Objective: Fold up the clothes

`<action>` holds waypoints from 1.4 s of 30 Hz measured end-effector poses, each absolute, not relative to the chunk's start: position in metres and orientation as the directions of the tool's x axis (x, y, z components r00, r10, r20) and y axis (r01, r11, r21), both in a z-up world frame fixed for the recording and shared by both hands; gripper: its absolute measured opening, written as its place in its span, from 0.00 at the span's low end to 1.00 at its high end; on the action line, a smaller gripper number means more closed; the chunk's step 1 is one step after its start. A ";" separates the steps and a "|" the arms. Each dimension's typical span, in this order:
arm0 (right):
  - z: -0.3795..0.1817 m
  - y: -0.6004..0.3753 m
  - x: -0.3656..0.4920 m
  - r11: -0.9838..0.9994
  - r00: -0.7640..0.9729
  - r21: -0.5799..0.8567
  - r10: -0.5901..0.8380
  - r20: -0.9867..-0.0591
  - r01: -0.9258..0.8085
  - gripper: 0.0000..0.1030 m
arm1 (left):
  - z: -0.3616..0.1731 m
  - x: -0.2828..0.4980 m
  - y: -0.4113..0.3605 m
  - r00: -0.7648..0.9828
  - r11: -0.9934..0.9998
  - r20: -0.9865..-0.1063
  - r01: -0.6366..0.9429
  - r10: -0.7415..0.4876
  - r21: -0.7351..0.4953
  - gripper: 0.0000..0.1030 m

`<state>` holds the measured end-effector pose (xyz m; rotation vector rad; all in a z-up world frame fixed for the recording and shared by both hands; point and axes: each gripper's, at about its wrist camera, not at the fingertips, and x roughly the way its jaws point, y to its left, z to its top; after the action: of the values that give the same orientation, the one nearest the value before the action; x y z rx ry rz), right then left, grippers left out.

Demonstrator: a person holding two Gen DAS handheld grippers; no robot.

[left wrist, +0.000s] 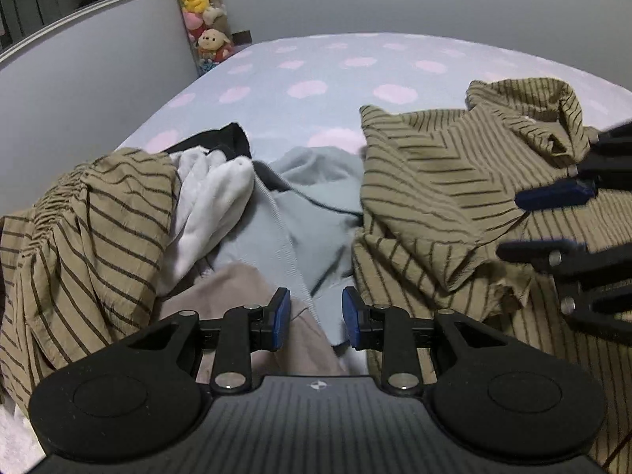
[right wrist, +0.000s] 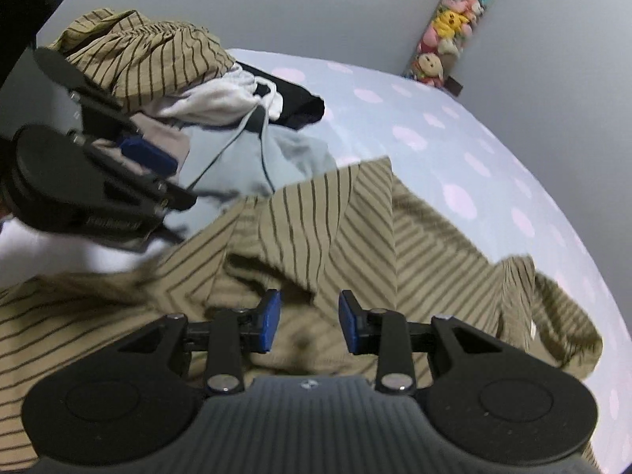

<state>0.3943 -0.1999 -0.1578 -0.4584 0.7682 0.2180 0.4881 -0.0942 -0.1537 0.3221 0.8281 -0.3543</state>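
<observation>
A tan shirt with dark stripes (left wrist: 446, 197) lies spread and rumpled on the bed at the right; it fills the lower part of the right wrist view (right wrist: 316, 217). My left gripper (left wrist: 316, 318) is open and empty, just above a pile of clothes: a light blue garment (left wrist: 292, 213), a white one (left wrist: 209, 205), a beige one (left wrist: 237, 288) and a second tan striped piece (left wrist: 91, 229). My right gripper (right wrist: 310, 320) is open and empty, low over the striped shirt. Each gripper shows blurred in the other's view.
The bed has a pale blue sheet with pink spots (left wrist: 316, 71). A black garment (right wrist: 300, 102) lies at the far side of the pile. A column of plush toys (left wrist: 205, 12) stands in the wall corner. Grey walls surround the bed.
</observation>
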 end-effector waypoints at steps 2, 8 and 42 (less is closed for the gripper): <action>-0.160 -0.197 0.401 0.868 0.709 -0.337 0.024 -0.705 -0.364 0.33 | -0.156 0.491 -0.092 0.619 0.895 -0.764 0.425 -0.180 0.133 0.26; -0.171 -0.192 0.408 0.818 0.713 -0.405 0.010 -0.701 -0.409 0.33 | -0.158 0.496 -0.087 0.617 0.904 -0.760 0.417 -0.204 0.096 0.26; -0.082 -0.183 0.473 0.819 0.774 -0.466 -0.044 -0.631 -0.333 0.03 | -0.150 0.497 -0.070 0.619 0.910 -0.742 0.413 -0.256 0.031 0.26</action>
<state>0.4732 -0.1828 -0.0821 -0.5997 0.6757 0.1671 0.4966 -0.0702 -0.1498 0.2062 0.8173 -0.3874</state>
